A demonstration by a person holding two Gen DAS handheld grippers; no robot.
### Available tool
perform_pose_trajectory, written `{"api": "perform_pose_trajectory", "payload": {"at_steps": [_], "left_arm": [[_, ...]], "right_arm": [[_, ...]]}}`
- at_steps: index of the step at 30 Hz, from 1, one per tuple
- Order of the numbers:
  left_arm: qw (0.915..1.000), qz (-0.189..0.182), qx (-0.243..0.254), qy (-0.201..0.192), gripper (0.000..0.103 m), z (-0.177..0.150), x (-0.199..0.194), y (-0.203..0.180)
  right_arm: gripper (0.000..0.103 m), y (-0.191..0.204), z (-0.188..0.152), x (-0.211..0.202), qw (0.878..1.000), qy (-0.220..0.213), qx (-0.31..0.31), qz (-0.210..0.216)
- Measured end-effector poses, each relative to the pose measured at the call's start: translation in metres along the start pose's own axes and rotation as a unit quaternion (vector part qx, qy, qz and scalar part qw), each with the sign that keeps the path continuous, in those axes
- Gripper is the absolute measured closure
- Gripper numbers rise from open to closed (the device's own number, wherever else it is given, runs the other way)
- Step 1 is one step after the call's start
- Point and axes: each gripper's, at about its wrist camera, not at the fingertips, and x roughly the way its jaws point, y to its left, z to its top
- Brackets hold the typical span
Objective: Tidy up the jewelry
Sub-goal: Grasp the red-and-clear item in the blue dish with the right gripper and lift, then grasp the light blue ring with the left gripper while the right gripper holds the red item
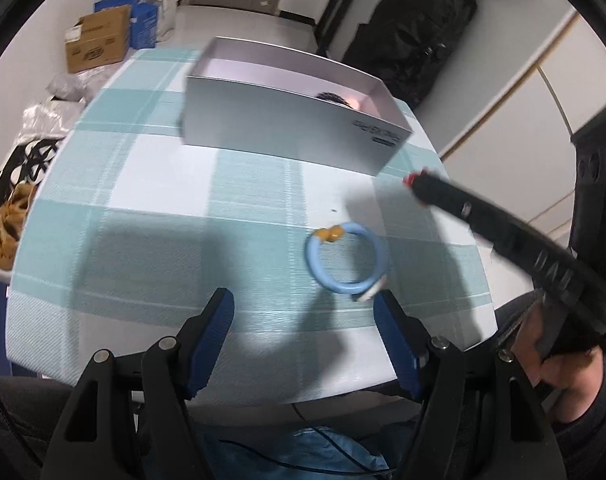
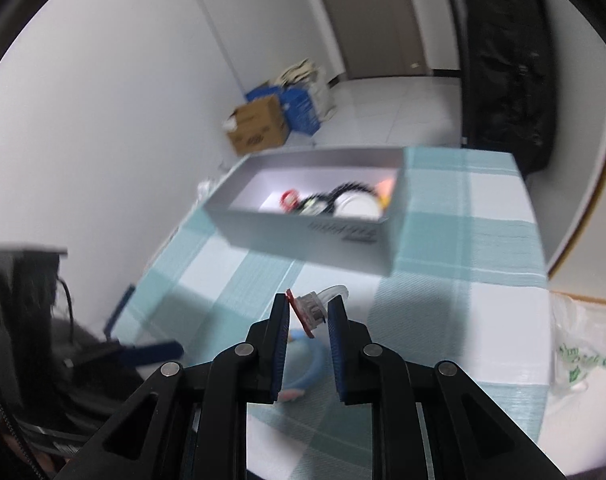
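Observation:
A light blue bracelet (image 1: 346, 258) with an orange bead lies on the checked tablecloth (image 1: 163, 216), just ahead of my open left gripper (image 1: 305, 302) and to its right. My right gripper (image 2: 307, 310) is shut on a small clear and red jewelry piece (image 2: 309, 310) and holds it above the table; it also shows in the left wrist view (image 1: 419, 184) at the right. A grey open box (image 2: 315, 216) holds several jewelry items, red, black and white; in the left wrist view the box (image 1: 287, 128) stands at the back.
A black bag (image 1: 419, 32) stands behind the table. Cardboard and blue boxes (image 1: 103, 40) sit on the floor at the left. A plastic bag (image 2: 579, 356) lies off the table's right edge. The table's front edge (image 1: 263, 396) is close to me.

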Motion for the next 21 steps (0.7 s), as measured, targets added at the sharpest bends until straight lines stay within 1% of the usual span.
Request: {"api": "perform_pose_trajectory", "payload": {"at_steps": [2, 3, 5, 9, 14, 18, 21], "left_arm": [[0.9999, -0.012, 0.009, 0.004, 0.035, 0.0, 0.002, -0.005], [0.9998, -0.012, 0.014, 0.003, 0.035, 0.001, 0.002, -0.008], [0.9996, -0.013, 0.025, 0.003, 0.035, 0.002, 0.004, -0.014], [0.9996, -0.01, 0.025, 0.012, 0.035, 0.007, 0.015, -0.017], [0.9989, 0.009, 0.039, 0.022, 0.035, 0.013, 0.031, -0.026], [0.9978, 0.027, 0.059, 0.018, 0.035, 0.015, 0.036, -0.033], [0.9951, 0.052, 0.083, 0.014, 0.036, 0.012, 0.039, -0.042]], "right_arm": [[0.085, -0.014, 0.005, -0.005, 1.0, -0.002, 0.03, 0.004], [0.085, -0.019, 0.006, -0.007, 0.999, -0.003, 0.041, 0.004], [0.085, -0.028, 0.007, -0.01, 0.998, -0.005, 0.056, 0.005], [0.085, -0.04, 0.008, -0.017, 0.997, -0.014, 0.073, 0.009], [0.085, -0.046, 0.008, -0.022, 0.997, -0.02, 0.076, 0.016], [0.085, -0.052, 0.008, -0.027, 0.996, -0.025, 0.082, 0.022], [0.085, -0.055, 0.007, -0.029, 0.996, -0.027, 0.086, 0.023]]}}
